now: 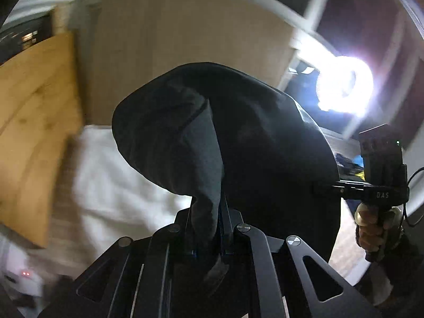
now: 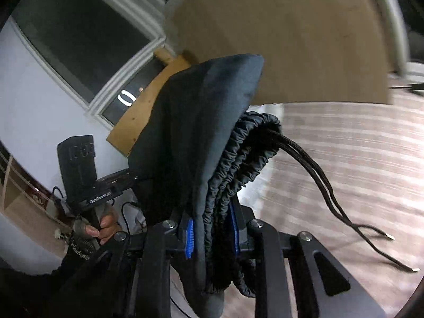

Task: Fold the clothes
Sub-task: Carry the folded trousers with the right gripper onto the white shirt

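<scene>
**Two grippers, one dark garment held up**

Both grippers pinch the same dark garment (image 1: 238, 137), lifted in the air above a striped bed cover (image 2: 344, 164). Left gripper (image 1: 212, 228): fingers pressed on a bunched fold of cloth. Right gripper (image 2: 212, 235): blue pads (image 2: 189, 238) clamped on the gathered elastic waistband (image 2: 238, 159); two black drawstrings (image 2: 318, 180) hang loose to the right. White pillow (image 1: 111, 175) and wooden headboard (image 1: 34, 122) behind, blurred. Bright lamp (image 1: 344, 84) at right.
</scene>
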